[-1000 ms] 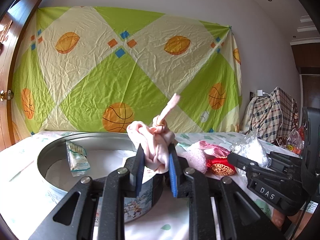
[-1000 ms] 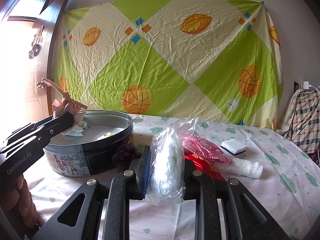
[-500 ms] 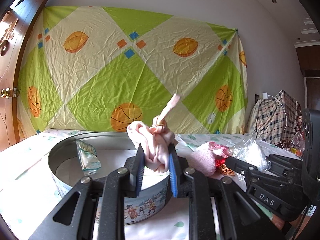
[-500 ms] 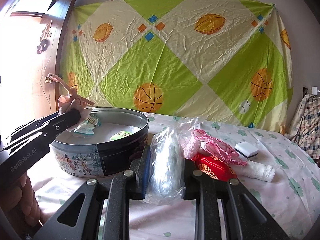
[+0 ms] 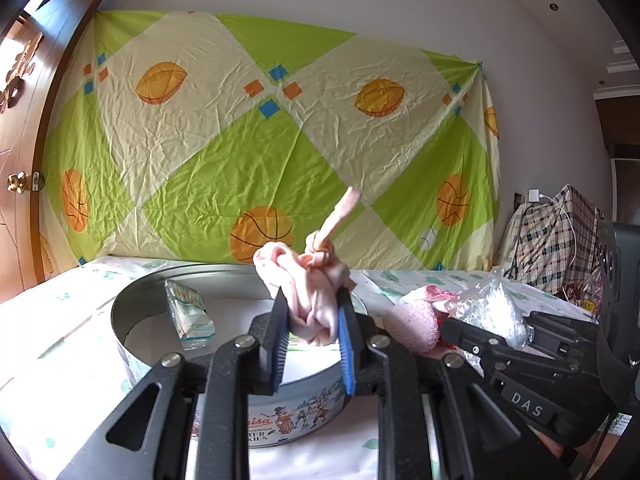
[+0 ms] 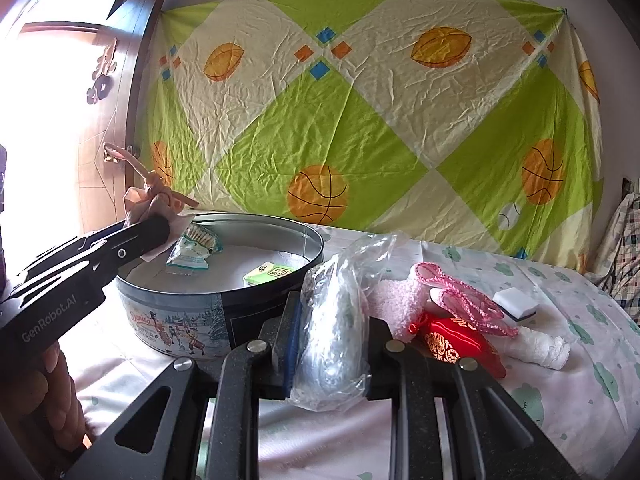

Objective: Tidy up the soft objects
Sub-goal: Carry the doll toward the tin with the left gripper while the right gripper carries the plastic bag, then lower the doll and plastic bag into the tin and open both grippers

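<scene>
My left gripper (image 5: pixel 313 322) is shut on a knotted pink cloth (image 5: pixel 310 288), held above the near rim of a round cookie tin (image 5: pixel 224 408). From the right wrist view the same gripper (image 6: pixel 160 226) and pink cloth (image 6: pixel 150 196) hang over the tin's (image 6: pixel 180 324) left rim. My right gripper (image 6: pixel 332 332) is shut on a clear plastic bag (image 6: pixel 336 316) with something white inside, just right of the tin; that bag (image 5: pixel 492 312) shows in the left wrist view too. Inside the tin lie a tissue pack (image 6: pixel 194 250) and a green packet (image 6: pixel 272 273).
On the bed sheet right of the tin lie a fluffy pink item (image 6: pixel 396 304), a pink lace piece (image 6: pixel 460 300), a red pouch (image 6: pixel 452 344), a white rolled cloth (image 6: pixel 540 346) and a white sponge (image 6: pixel 516 304). A wooden door (image 6: pixel 108 92) stands at the left, a checked bag (image 5: pixel 556 244) at the far right.
Both views have swung a little, so the tin sits further right in each frame. Both grips are unchanged.
</scene>
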`<state>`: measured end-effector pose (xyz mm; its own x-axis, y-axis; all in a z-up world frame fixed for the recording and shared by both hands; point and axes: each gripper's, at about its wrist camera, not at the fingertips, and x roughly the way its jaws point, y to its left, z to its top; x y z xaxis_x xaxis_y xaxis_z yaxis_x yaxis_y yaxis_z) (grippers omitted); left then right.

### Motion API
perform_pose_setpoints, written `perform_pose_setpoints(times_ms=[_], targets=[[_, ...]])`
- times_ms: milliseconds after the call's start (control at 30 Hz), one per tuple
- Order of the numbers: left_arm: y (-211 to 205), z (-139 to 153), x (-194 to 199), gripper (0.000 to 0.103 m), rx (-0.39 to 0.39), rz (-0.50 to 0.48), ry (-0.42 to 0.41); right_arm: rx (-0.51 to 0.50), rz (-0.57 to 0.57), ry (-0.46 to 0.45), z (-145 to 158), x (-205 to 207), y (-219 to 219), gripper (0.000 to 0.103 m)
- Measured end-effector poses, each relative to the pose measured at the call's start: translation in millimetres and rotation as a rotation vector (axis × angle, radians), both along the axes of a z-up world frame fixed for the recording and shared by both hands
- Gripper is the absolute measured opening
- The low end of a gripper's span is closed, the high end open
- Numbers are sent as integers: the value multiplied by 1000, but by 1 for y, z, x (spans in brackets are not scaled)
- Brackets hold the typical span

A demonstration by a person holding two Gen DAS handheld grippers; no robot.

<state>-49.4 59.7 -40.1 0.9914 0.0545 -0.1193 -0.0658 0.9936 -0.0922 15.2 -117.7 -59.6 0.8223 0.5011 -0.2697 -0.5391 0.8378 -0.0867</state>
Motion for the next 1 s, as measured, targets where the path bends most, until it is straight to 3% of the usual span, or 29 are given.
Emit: perform_pose_setpoints(times_ms=[333, 733, 1000], targets=[[10, 10, -5, 20, -27, -15, 11, 24, 20, 10, 10, 4, 1, 25], [20, 36, -2, 20, 9, -18, 27, 25, 94, 21, 43, 20, 25, 25], [46, 45, 52, 20, 23, -10, 208, -30, 155, 127, 56, 70, 76, 25]])
